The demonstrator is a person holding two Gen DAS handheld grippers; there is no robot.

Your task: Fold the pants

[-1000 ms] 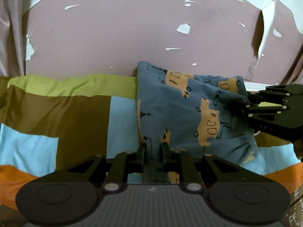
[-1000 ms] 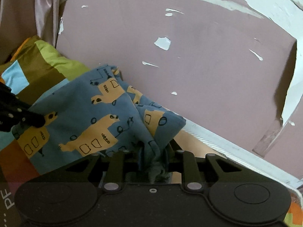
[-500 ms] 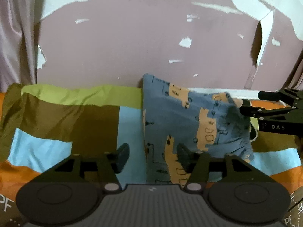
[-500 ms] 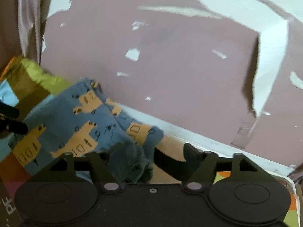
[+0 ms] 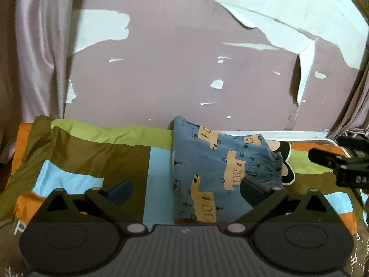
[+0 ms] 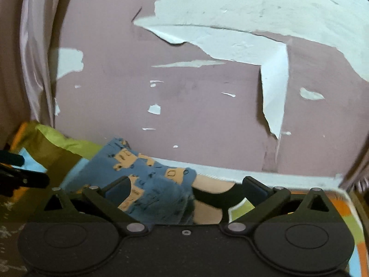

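Observation:
The blue pants [image 5: 212, 168] with orange vehicle prints lie folded on the patchwork bedspread [image 5: 92, 157], their far edge against the wall. My left gripper [image 5: 186, 192] hovers above their near left part. Its jaws are opening wide, and the pads touch no cloth. In the right wrist view the pants [image 6: 152, 184] show their gathered waistband end. My right gripper [image 6: 185, 188] hangs above it, jaws also opening, nothing pressed between them. One of the right gripper's fingers [image 5: 322, 159] shows at the right edge of the left wrist view, clear of the pants.
A pink wall with peeling paint [image 5: 184, 69] stands right behind the bed. A pale curtain [image 5: 34, 57] hangs at the left. A white ledge [image 5: 288, 135] runs along the wall's foot. A black and cream print [image 5: 283, 150] on the spread lies beside the waistband.
Both grippers were shut on the pants' near edge. They have let go, opened wide and drawn back and up. The pants now lie free on the bed.

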